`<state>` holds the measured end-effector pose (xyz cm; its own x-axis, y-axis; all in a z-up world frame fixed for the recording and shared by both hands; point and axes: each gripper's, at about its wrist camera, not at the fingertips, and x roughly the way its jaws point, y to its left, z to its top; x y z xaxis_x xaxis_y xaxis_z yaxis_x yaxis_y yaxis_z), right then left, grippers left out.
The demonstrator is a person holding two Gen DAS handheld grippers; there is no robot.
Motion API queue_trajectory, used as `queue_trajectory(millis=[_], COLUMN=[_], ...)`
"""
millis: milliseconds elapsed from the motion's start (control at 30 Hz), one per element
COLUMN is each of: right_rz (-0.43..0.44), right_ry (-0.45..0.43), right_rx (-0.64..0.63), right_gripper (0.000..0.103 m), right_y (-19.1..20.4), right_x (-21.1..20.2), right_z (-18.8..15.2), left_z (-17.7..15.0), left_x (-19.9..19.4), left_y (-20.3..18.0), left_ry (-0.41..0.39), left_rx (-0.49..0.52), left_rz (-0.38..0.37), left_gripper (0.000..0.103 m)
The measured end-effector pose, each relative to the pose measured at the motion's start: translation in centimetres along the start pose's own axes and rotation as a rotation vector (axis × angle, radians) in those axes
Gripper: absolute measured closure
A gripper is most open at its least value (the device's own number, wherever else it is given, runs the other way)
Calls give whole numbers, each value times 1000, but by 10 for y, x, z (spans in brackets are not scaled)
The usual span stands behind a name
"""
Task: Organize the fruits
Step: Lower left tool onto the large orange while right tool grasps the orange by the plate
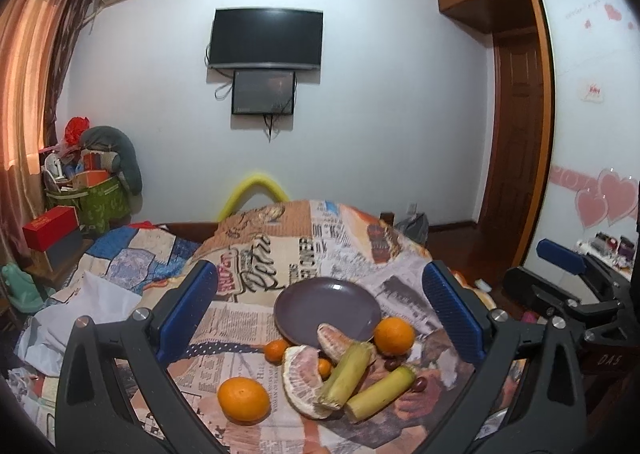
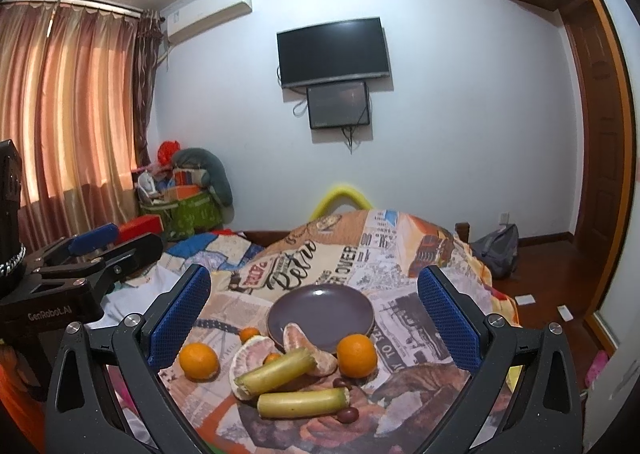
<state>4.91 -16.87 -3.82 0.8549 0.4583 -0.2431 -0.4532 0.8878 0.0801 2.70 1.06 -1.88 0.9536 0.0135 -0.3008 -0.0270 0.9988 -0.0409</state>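
Observation:
An empty grey-purple plate (image 1: 320,300) (image 2: 316,304) sits on a newspaper-print cloth. In front of it lie two oranges (image 1: 243,399) (image 1: 394,335), two pomelo pieces (image 1: 302,378), two yellow-green cane sticks (image 1: 380,388) (image 2: 302,402), small tangerines (image 1: 276,350) and dark red dates (image 2: 347,414). My left gripper (image 1: 320,318) is open and empty, held above and in front of the fruit. My right gripper (image 2: 314,314) is open and empty too, alongside on the right; it also shows in the left wrist view (image 1: 560,278).
The cloth-covered table (image 1: 280,238) drops off at its far and right edges. A bed with a patchwork quilt (image 1: 132,254) lies to the left. Boxes and bags (image 1: 92,190) stand by the curtain. A backpack (image 2: 496,250) sits on the wood floor.

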Motion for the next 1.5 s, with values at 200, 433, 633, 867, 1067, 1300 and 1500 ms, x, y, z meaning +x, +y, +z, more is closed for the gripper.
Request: queue_trajectory(millis=[200,433,633,867,1067,1300,1500], right_rz=[-36,-58,-58,-39,-20,-3,12], right_ry=[73,213,307,418,488,535,589], right_rx=[16,69,82,98,98,111,129], right_gripper=[0,0,8,26,30,31,40], right_y=[-12,-36,-50,-59,-60,-62,-63], right_x=[22,54,76,107,130,151,165], right_z=[-15,-32,-46,-64,-77,-88,-97], left_z=[-14,-43,-72,-106,-130,-149,-155], left_x=[32,79,117,142,157,168,172], left_y=[21,60,80,93,100,101,103], left_ry=[91,261,406,546,630,676,686], left_rx=[36,9,-14,-51,-92,-122,-134], left_rz=[44,35,24,-9,-18,-20,-13], left_gripper=[0,3,17,21,21,24,30])
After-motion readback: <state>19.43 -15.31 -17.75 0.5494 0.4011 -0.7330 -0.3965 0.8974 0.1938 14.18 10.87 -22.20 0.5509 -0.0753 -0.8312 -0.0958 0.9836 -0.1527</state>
